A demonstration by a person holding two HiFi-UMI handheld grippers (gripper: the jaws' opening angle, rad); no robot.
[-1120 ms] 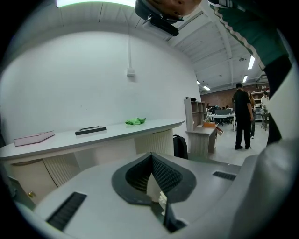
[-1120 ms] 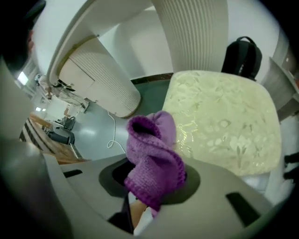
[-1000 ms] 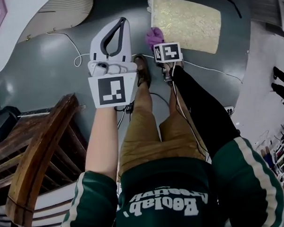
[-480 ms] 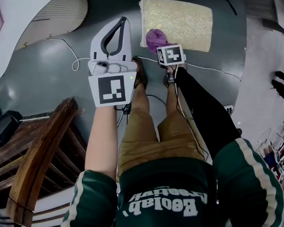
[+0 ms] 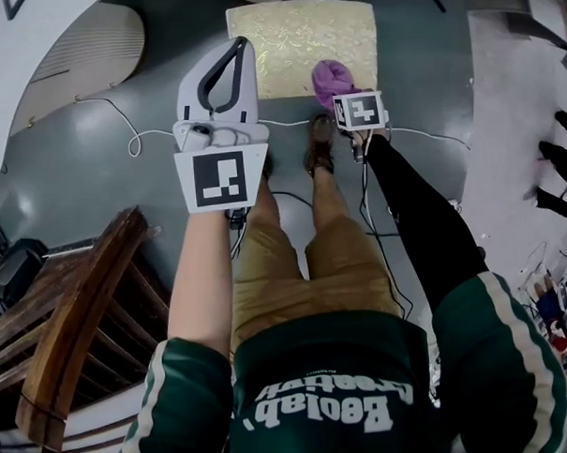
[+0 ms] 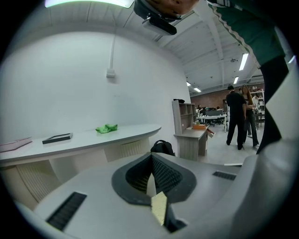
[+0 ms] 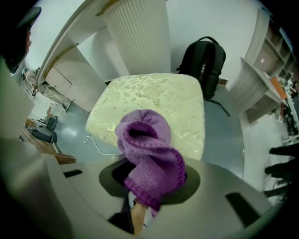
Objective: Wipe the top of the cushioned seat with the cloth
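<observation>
The cushioned seat (image 5: 299,42) is a cream, leaf-patterned pad low on the grey floor ahead of my feet; in the right gripper view the seat (image 7: 163,102) fills the middle. My right gripper (image 5: 343,89) is shut on a purple knitted cloth (image 5: 331,76) that hangs over the seat's near right edge. The cloth (image 7: 152,161) bunches out of the right gripper (image 7: 145,191) and hides its fingertips. Whether the cloth touches the cushion is unclear. My left gripper (image 5: 231,64) is held up left of the seat, shut and empty. The left gripper (image 6: 152,182) points at a white wall.
A dark wooden chair (image 5: 72,315) stands at lower left. A white curved desk (image 5: 32,53) lies at upper left, with a green rag (image 6: 106,128) on it. A black backpack (image 7: 203,60) sits behind the seat. A white cable (image 5: 139,133) crosses the floor. People (image 6: 236,116) stand far off.
The right gripper with the purple cloth has shifted from the seat's near left corner to its near right edge. The left gripper stays raised and shut.
</observation>
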